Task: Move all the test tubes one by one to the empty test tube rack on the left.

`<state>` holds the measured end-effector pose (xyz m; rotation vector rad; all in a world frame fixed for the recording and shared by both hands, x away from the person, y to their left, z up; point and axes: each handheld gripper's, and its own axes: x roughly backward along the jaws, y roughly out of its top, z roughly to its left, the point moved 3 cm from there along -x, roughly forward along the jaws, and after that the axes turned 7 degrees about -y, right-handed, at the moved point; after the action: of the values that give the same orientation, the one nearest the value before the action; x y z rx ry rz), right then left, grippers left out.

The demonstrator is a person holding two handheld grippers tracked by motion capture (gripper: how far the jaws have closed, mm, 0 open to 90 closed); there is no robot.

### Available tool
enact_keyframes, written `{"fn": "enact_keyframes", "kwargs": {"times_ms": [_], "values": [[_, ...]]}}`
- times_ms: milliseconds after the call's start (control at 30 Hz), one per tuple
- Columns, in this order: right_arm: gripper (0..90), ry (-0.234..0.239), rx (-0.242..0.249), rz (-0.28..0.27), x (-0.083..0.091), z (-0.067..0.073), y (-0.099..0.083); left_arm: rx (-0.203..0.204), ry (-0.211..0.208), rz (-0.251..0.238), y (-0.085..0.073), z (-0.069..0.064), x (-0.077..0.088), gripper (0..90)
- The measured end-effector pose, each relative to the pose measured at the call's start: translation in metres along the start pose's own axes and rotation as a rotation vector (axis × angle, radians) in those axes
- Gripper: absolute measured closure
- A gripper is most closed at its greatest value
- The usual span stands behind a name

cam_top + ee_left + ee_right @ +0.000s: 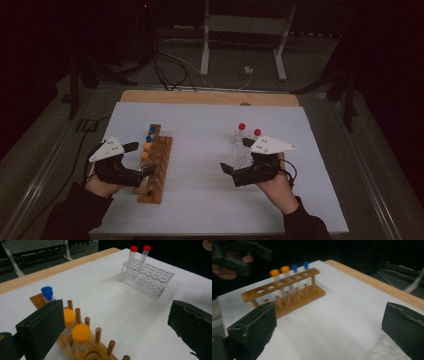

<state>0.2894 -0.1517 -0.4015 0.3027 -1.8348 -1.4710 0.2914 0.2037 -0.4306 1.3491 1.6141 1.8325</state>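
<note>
Left gripper (141,159) stands with its jaws wide apart and nothing between them; it is at the near end of the wooden rack (155,170), on the left part of the white surface (200,200). Its pads (41,327) do not touch any tube. In the left gripper view I see one orange-capped tube (80,336) just beside the left pad, a second orange-capped tube (68,318) behind it, and a blue-capped tube (47,293) farther along the same rack. Wooden pegs stand in a row next to these tubes.

My right gripper (236,159) is also wide open and holds nothing. It is just beside the clear plastic rack (240,152), on the right part of the surface, well apart from the wooden rack. Two red-capped tubes (249,129) stand upright at the far end of the clear rack, next to each other.

From the right gripper view the wooden rack (284,288) is seen from its long side: two orange caps (280,271) and two blue caps (300,265) stand in neighbouring holes, and the other holes of the top board, toward the left in that view, are open. That picture is a little blurred, so I cannot tell finer details there.
</note>
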Motion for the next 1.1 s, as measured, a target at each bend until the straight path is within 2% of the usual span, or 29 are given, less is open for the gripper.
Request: {"fn": "enact_keyframes", "kwargs": {"times_ms": [300, 400, 467, 733, 800, 900, 933, 1100], "values": [[0.0, -0.104, -0.057, -0.004, 0.011, -0.047, -0.003, -0.015, -0.028, -0.024, 0.003, -0.004, 0.001, 1.4], [0.0, -0.127, -0.074, 0.007, 0.010, -0.061, -0.008, -0.022, -0.023, -0.028, 0.004, -0.005, 0.002, 1.4], [0.0, -0.141, -0.088, 0.009, 0.009, -0.069, -0.011, -0.017, -0.037, -0.034, 0.004, -0.005, 0.003, 1.4], [0.0, -0.198, -0.111, 0.052, 0.002, -0.102, -0.031, -0.025, -0.041, -0.033, 0.005, -0.007, 0.003, 1.4], [0.0, -0.214, -0.112, 0.067, -0.001, -0.108, -0.038, -0.025, -0.038, -0.032, 0.005, -0.007, 0.003, 1.5], [5.0, -0.258, -0.114, 0.089, -0.008, -0.115, -0.049, -0.029, -0.041, -0.029, 0.005, -0.007, 0.003, 1.4], [5.1, -0.246, -0.117, 0.101, -0.010, -0.117, -0.052, -0.031, -0.038, -0.028, 0.005, -0.007, 0.003, 1.5], [17.2, -0.268, -0.132, 0.149, -0.023, -0.121, -0.067, -0.030, -0.038, -0.027, 0.005, -0.007, 0.003, 1.5]]}}
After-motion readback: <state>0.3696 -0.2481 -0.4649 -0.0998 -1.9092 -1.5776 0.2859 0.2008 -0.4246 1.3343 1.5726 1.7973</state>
